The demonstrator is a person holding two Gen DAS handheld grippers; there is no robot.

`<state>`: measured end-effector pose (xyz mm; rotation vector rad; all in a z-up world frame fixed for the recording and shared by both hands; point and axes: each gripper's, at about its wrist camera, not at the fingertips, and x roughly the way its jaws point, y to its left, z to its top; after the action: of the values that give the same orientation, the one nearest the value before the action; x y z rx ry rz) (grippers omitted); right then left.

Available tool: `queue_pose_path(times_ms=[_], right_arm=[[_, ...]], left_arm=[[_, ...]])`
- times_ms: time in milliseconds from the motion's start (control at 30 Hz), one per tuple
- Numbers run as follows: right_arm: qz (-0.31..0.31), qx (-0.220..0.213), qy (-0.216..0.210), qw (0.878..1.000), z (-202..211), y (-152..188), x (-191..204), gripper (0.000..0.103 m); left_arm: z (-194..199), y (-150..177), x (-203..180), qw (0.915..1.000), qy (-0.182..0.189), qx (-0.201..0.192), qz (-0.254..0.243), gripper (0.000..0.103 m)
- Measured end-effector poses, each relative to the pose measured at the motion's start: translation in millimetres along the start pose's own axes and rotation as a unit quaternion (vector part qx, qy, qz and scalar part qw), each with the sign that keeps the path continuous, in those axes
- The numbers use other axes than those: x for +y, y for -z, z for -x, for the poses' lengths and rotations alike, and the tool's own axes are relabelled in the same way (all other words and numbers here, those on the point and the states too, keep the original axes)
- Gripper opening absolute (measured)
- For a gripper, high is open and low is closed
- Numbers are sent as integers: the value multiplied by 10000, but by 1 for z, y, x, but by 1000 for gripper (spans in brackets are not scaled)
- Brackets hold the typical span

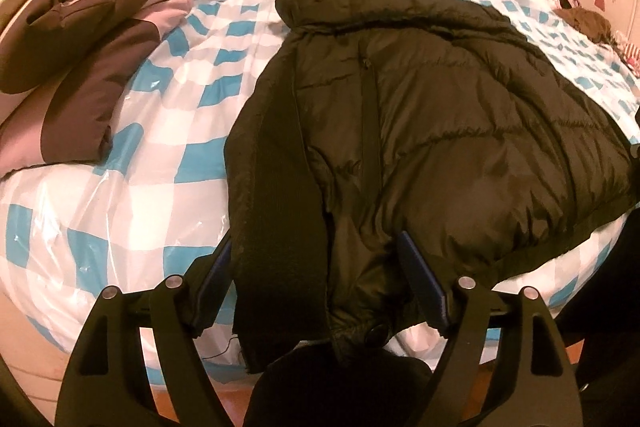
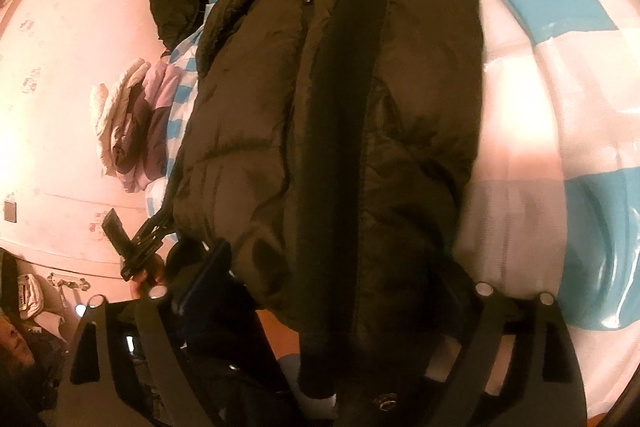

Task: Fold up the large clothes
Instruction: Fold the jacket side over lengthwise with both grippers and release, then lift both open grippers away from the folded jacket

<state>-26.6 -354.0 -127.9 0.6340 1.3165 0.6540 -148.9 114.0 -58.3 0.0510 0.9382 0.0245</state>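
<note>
While both grippers gape, puffer jacket (image 1: 440, 115) lies lengthwise, collar far, hem near.

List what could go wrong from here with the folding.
1. The dark puffer jacket hangs over the edge of the checked bed; it may slide to the floor.
2. Both the left gripper and right gripper are open, so nothing holds the hem.
3. The slick, puffy fabric may spring back unfolded.

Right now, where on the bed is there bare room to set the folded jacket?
Bare checked cover lies between the dark puffer jacket and the folded pile at left. A narrower strip runs behind the collar. Crowded: left corner, right far edge.
</note>
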Motion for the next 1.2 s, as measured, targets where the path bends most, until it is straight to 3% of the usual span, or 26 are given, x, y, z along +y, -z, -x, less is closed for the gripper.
queue_pose_path(times_ms=[133,800,1200], right_arm=[[29,37,7,10000,-2,-1,2,96],[-61,0,-74,10000,-3,-1,-1,96],[-52,-8,-78,10000,-4,-1,-1,96]], left_arm=[[4,2,0,9999,23,-143,55,76],[13,4,2,9988,76,-466,87,77],[23,7,-14,9961,-353,-753,-308,79]])
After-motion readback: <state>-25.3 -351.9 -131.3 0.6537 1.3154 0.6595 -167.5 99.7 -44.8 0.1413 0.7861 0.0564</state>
